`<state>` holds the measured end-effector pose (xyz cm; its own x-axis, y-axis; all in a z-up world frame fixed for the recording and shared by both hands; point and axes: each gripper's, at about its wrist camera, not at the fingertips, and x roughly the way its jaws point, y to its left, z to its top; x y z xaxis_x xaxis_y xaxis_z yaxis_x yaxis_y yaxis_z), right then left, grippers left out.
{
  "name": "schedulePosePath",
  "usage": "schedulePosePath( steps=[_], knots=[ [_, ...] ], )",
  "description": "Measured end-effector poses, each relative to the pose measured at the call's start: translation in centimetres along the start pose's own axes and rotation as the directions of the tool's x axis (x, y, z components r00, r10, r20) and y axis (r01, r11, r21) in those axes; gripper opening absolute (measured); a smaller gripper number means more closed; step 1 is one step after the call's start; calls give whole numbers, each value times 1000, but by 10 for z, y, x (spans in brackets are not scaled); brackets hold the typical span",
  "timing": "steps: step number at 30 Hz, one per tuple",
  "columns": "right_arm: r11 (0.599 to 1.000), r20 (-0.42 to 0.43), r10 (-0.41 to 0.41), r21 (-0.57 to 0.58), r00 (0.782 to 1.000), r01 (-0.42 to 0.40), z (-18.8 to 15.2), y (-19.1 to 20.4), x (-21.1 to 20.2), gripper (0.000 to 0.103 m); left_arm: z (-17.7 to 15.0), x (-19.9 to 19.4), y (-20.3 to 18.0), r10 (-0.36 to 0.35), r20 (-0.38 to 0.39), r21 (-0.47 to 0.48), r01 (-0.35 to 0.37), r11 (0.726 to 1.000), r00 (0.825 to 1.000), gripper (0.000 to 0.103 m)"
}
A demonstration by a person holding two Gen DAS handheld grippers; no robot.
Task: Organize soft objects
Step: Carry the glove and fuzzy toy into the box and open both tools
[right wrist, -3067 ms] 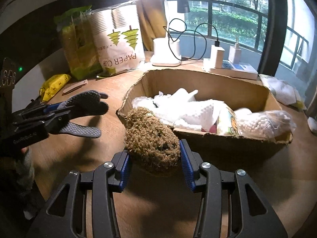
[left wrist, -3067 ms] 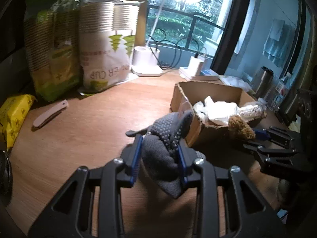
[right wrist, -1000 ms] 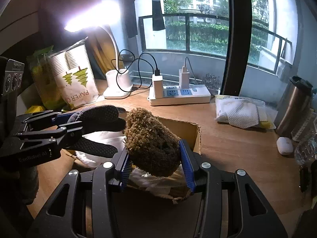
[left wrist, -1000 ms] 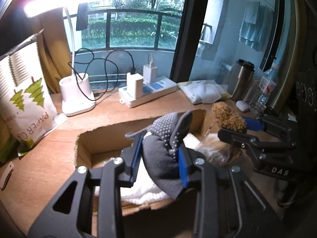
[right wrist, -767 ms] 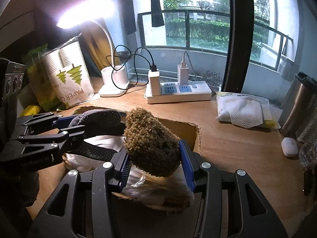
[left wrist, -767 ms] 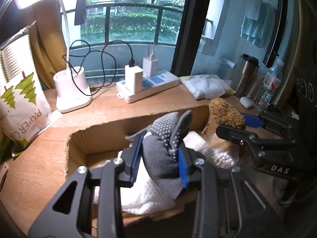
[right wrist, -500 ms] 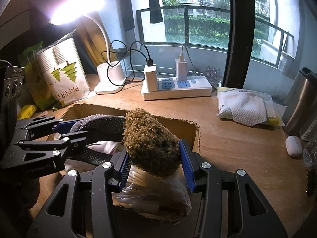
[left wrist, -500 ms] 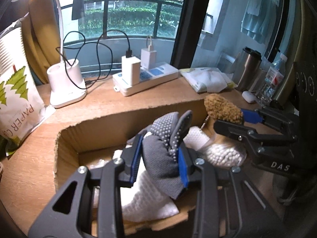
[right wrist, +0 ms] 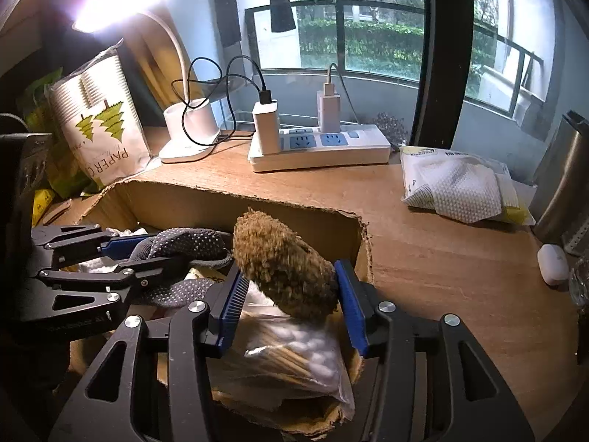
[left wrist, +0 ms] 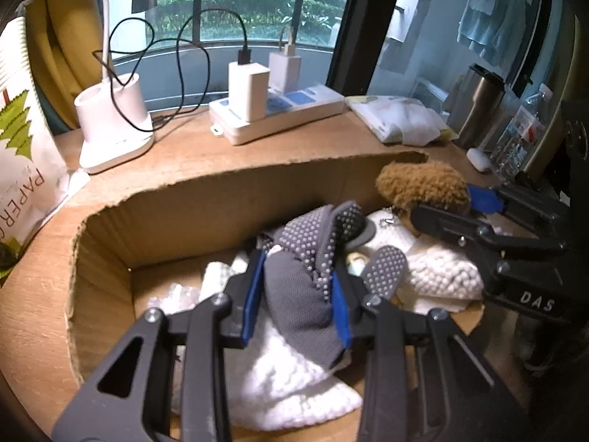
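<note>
My left gripper [left wrist: 296, 291] is shut on a grey dotted glove [left wrist: 305, 276] and holds it inside the open cardboard box [left wrist: 191, 213], just above white knitted cloth [left wrist: 287, 379]. My right gripper [right wrist: 289, 294] is shut on a brown fuzzy plush [right wrist: 281, 261] over the box's right end [right wrist: 362, 243], above a bag of cotton swabs [right wrist: 294, 357]. In the left wrist view the plush [left wrist: 419, 184] and right gripper [left wrist: 478, 221] show at the right. In the right wrist view the glove [right wrist: 184, 245] and left gripper [right wrist: 121, 258] show at the left.
On the wooden desk behind the box stand a white lamp base [left wrist: 112, 125], a power strip with chargers [left wrist: 272, 114] and a paper-cup pack [right wrist: 99, 121]. A tissue pack [right wrist: 460, 188], a steel flask [right wrist: 563, 180] and a white earbud case [right wrist: 552, 263] lie to the right.
Both grippers have come from beside the box to over it and lowered into it. The glove is now down among the cloths; the plush is lower over the swab bag.
</note>
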<state>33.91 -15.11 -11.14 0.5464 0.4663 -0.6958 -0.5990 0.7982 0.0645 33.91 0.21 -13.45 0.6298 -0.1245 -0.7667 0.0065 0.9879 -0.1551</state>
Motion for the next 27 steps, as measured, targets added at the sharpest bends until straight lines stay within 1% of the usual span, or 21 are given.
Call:
schedulePosePath(
  steps=[1,5,14,16,17,18,21,23,25,27],
  knots=[
    [1000,-16,6,-2,1000,-6,-1,1,4,52,0,1,0,-1,-1,-1,1,1000,1000,35],
    [999,-8,-32,-31,999,31,-3,8,5,54,0,3,1,-4,-1,9,4,1000,1000,35],
    [997,-5,-76,-5,997,76,-8,9,0,54,2,5,2,-20,-5,28,20,999,1000,36],
    [997,-9,-78,-1,997,78,-8,9,0,54,3,4,2,-21,-12,25,21,999,1000,38],
    [997,-11,-77,2,997,77,-7,9,0,54,3,3,1,-15,-15,30,15,999,1000,42],
    [997,-13,-75,6,997,75,-7,9,0,54,3,2,0,-7,-18,35,8,999,1000,53],
    [997,-20,-68,25,998,68,-5,10,-1,54,2,-8,-2,-13,0,39,13,999,1000,63],
    [997,-24,-74,30,997,75,-5,12,-4,56,2,-16,-3,-15,19,39,14,999,1000,64],
    [997,-20,-75,30,997,75,-5,15,-8,62,3,-24,-2,-13,36,32,12,999,999,64],
    [997,-13,-79,26,997,79,-6,18,-14,63,3,-30,-1,-10,49,26,9,1000,999,64]
  ],
)
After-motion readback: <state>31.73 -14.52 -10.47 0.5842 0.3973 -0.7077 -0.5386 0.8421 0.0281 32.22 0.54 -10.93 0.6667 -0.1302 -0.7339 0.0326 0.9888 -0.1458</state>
